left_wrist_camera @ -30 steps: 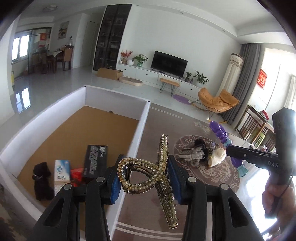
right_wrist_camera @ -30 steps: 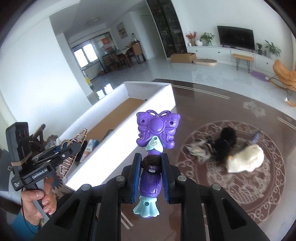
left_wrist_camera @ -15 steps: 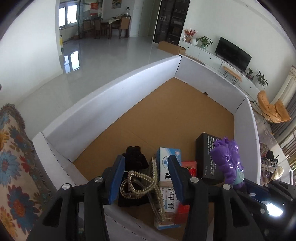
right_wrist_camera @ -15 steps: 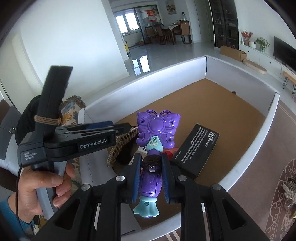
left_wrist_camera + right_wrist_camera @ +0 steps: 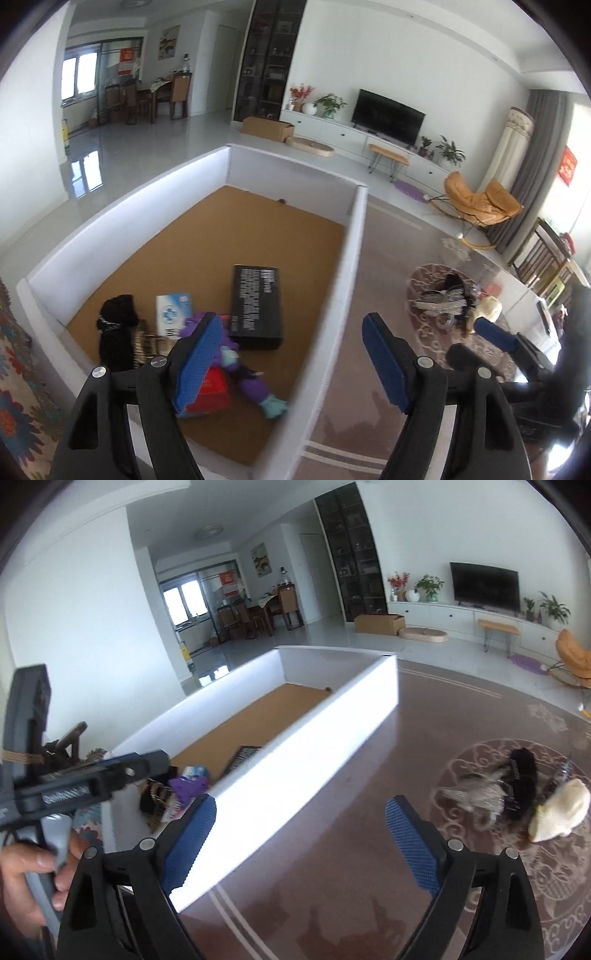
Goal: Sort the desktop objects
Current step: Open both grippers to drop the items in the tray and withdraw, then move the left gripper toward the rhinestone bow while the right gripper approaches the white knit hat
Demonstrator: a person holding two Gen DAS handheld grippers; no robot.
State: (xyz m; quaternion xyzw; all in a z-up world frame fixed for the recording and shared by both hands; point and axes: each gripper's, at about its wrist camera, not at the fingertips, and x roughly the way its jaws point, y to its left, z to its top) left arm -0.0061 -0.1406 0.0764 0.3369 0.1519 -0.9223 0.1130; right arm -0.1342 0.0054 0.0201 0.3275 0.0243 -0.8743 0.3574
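A: Both the left hand-held gripper (image 5: 291, 354) and the right hand-held gripper (image 5: 301, 843) have jaws standing apart with nothing between them; both have just been opening.

B: And the load? A second ago the left clamped a beaded hair clip, the right a purple toy.

A: Now the purple toy (image 5: 243, 373) lies in the white box (image 5: 354, 236) beside the black carton (image 5: 256, 299); the hair clip (image 5: 146, 338) rests near the black pouch (image 5: 114, 332).

B: So the next pick is probably from the pile (image 5: 517, 794) on the worktop (image 5: 351, 849).

A: The person would do well to keep the jaws wide, clear the box wall, and single out one item, since those pieces lie tangled and touching.
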